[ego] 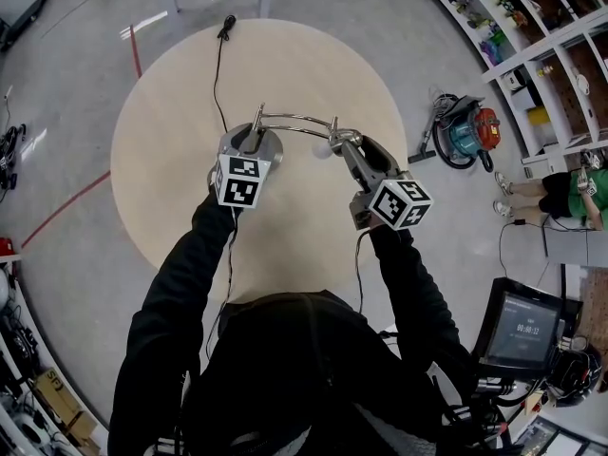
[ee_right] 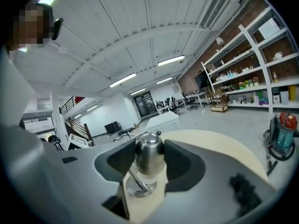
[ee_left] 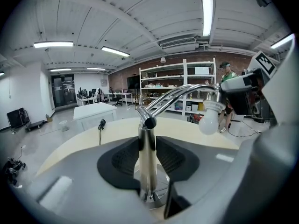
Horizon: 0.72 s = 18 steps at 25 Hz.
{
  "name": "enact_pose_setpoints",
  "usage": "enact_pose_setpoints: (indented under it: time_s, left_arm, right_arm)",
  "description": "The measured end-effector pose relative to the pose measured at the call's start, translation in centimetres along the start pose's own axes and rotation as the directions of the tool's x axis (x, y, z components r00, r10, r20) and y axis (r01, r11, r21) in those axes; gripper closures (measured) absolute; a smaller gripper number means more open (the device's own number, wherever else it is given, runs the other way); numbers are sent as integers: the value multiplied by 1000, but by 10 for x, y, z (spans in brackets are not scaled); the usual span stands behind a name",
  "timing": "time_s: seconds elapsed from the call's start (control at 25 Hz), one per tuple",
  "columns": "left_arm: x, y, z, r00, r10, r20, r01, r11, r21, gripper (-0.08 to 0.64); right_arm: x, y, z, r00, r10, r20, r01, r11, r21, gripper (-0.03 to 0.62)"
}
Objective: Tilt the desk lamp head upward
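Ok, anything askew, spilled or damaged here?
Nothing stands out. The lamp stands upright on the round table, its post clamped by the left gripper, head by the right gripper; bulb intact, nothing spilled.

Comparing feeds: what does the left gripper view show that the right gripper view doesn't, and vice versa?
Only the left gripper view: the left gripper clamped on the upright lamp post, the curved lamp arms and the white bulb.

Only the right gripper view: a close look at how the right gripper clamps the chrome lamp head, plus a staircase behind.

Both: the round table and the shelving by the brick wall.
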<state>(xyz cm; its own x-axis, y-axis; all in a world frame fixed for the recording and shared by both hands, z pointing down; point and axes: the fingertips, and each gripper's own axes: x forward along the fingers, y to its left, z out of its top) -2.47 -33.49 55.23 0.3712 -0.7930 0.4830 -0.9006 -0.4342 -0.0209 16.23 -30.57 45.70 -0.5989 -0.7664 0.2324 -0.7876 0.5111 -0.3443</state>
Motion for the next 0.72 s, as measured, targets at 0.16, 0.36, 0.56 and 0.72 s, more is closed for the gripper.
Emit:
enact_pose_setpoints:
  time_s: [0.16, 0.36, 0.56, 0.72]
  left_arm:
    - [2, -1, 0, 1000, -4, -6, 4, 1000, 6, 439]
    - [4, -3, 0, 1000, -1, -1, 1, 1000, 1, 439]
    - [5, -6, 1, 1000, -4, 4, 4, 1000, 1, 439]
    - [7, -6, 0, 1000, -10, 0, 10, 1000, 2, 440]
  right_arm:
    - [0, 7, 22, 1000, -10, 28, 12, 998, -60, 391]
    - [0, 16, 40, 999, -15, 48, 21, 991, -131, 393]
    - [-2, 24, 55, 998, -18, 62, 29, 982, -188, 394]
    - [0, 33, 67, 998, -6, 64, 20, 974, -224, 397]
